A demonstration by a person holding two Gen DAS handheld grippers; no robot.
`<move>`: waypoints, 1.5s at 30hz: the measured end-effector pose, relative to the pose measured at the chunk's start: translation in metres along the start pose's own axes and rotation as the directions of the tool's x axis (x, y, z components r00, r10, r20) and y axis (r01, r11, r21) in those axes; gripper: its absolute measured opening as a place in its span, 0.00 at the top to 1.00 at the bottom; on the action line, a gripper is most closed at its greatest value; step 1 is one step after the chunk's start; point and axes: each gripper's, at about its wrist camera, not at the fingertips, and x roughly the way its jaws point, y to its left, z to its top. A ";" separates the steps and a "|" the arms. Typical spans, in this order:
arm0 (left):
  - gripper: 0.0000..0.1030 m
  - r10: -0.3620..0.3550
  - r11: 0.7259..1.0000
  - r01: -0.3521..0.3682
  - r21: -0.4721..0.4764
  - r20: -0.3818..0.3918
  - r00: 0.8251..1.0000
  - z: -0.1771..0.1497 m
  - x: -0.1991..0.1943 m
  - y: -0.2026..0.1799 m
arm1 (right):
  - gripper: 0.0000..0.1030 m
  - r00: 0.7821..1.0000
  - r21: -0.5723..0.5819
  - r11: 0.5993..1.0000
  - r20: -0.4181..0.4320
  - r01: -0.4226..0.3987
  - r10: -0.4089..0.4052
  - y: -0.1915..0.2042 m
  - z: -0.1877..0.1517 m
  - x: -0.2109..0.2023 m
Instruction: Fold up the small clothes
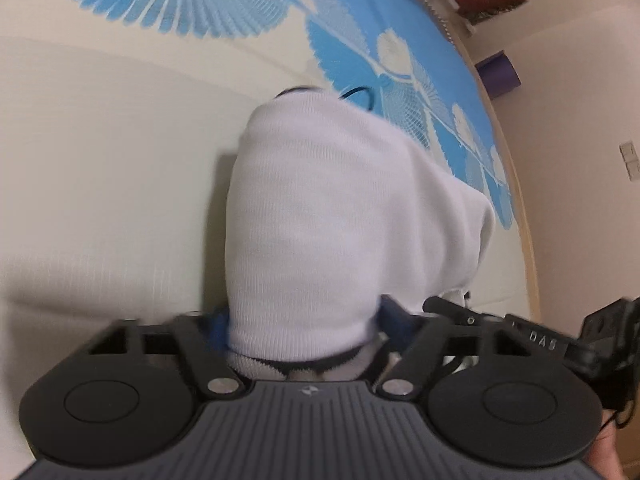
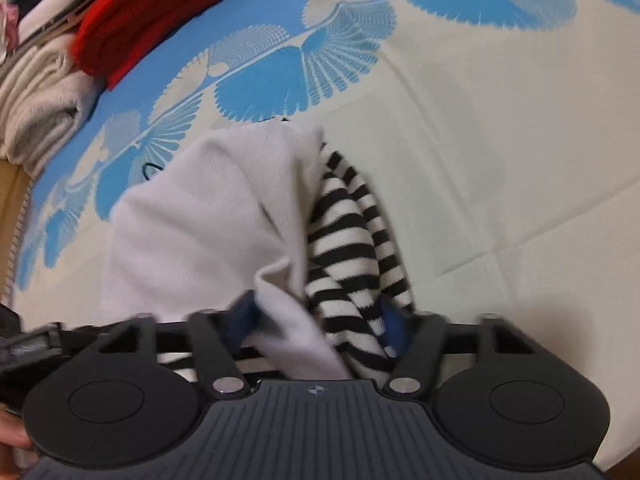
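Observation:
A small white garment [image 1: 320, 220] with a black-and-white striped part [image 2: 352, 240] hangs above the bed. My left gripper [image 1: 304, 328] is shut on its white fabric, which drapes over and hides the fingertips. My right gripper [image 2: 320, 320] is shut on the same garment [image 2: 192, 220], pinching white cloth and striped cloth together between its blue pads. Part of the right gripper [image 1: 560, 340] shows at the right edge of the left wrist view, close beside the left one.
The bed sheet [image 2: 500, 140] is cream with blue fan patterns. A stack of folded clothes, with a red one [image 2: 160, 12] and a beige one [image 2: 40, 100], lies at the far left. A wooden bed edge [image 1: 520, 200], a purple roll [image 1: 500, 74] and the floor lie to the right.

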 end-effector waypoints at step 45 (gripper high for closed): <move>0.11 0.422 0.768 -0.552 0.325 0.392 0.817 -0.006 -0.188 -0.014 | 0.62 0.979 -0.263 0.945 0.111 0.195 -0.171 0.109 0.024 0.011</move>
